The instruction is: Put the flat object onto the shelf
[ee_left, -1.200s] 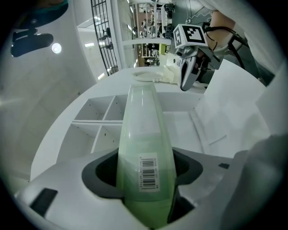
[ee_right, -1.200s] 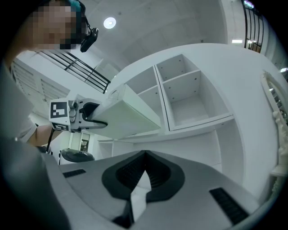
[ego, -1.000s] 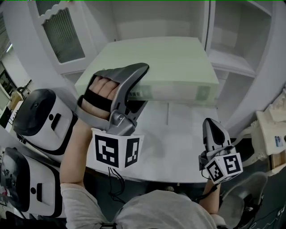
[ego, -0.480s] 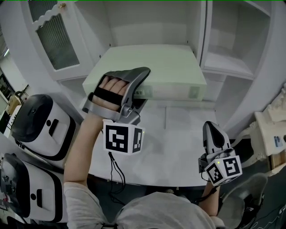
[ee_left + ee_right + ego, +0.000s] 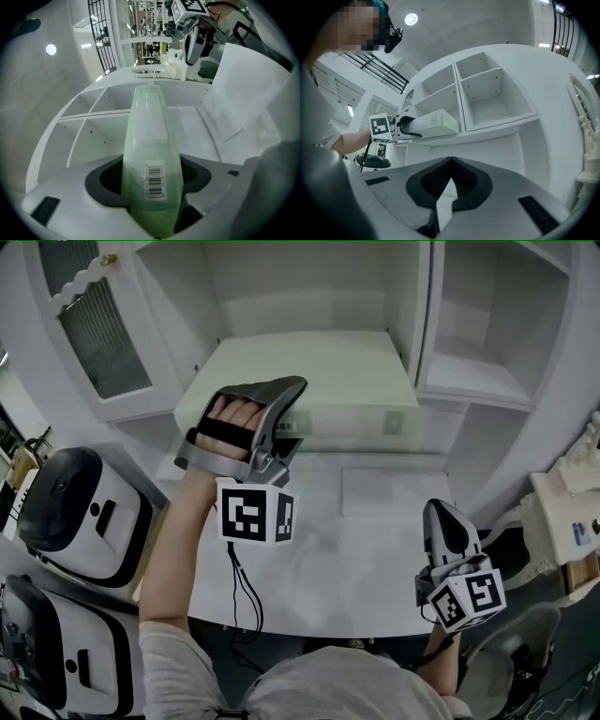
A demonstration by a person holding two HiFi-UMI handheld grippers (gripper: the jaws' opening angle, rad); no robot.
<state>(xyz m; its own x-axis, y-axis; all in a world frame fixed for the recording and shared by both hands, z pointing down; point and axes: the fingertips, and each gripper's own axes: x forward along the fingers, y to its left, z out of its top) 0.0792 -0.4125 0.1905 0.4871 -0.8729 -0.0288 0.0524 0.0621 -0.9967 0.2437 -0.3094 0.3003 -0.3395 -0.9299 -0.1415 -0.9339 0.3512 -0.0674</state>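
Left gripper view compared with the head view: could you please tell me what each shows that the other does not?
Only the left gripper view shows the left gripper shut on the narrow edge of the green box, beside its barcode label. Only the head view shows the box's broad top, the two white appliances at left and the ribbed cabinet door. Both show the box, the white shelf and the right gripper.
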